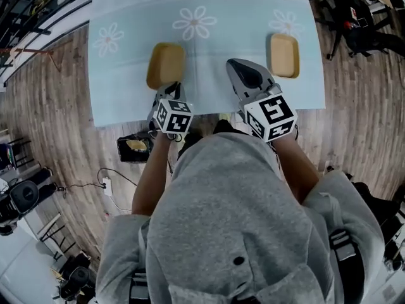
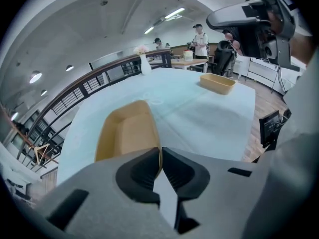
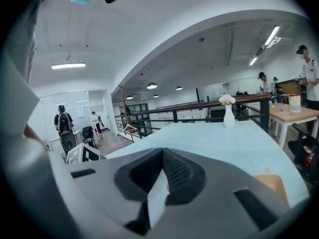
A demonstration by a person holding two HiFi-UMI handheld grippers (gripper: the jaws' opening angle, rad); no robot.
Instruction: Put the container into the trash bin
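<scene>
A pale blue cloth (image 1: pixel 209 5) printed with daisies covers the table, which stands on a plank floor (image 1: pixel 57 94) in an open hall with railings behind.

At the table's near edge, our left gripper (image 2: pixel 159 156) has its jaws pinched on the near rim of the tan container (image 2: pixel 127 133). A thin strip of that rim runs straight into the gap between the pads. Our right gripper (image 3: pixel 162 151) has its jaws pressed together on nothing and hangs over the cloth just right of the container. A second container (image 1: pixel 283 54) lies well apart on the right side of the cloth, with neither gripper on it.

We judge the task to be in its early part. The grip is made, while the carry and the drop into the bin are not yet done.

We cannot tell whether the container's base has left the cloth. A dark box (image 1: pixel 134 147) on the floor near the table edge, below our left arm, holds something yellowish. It may be the bin, but it is too small to be sure. Our own hood and shoulders hide the floor close in front of us.
</scene>
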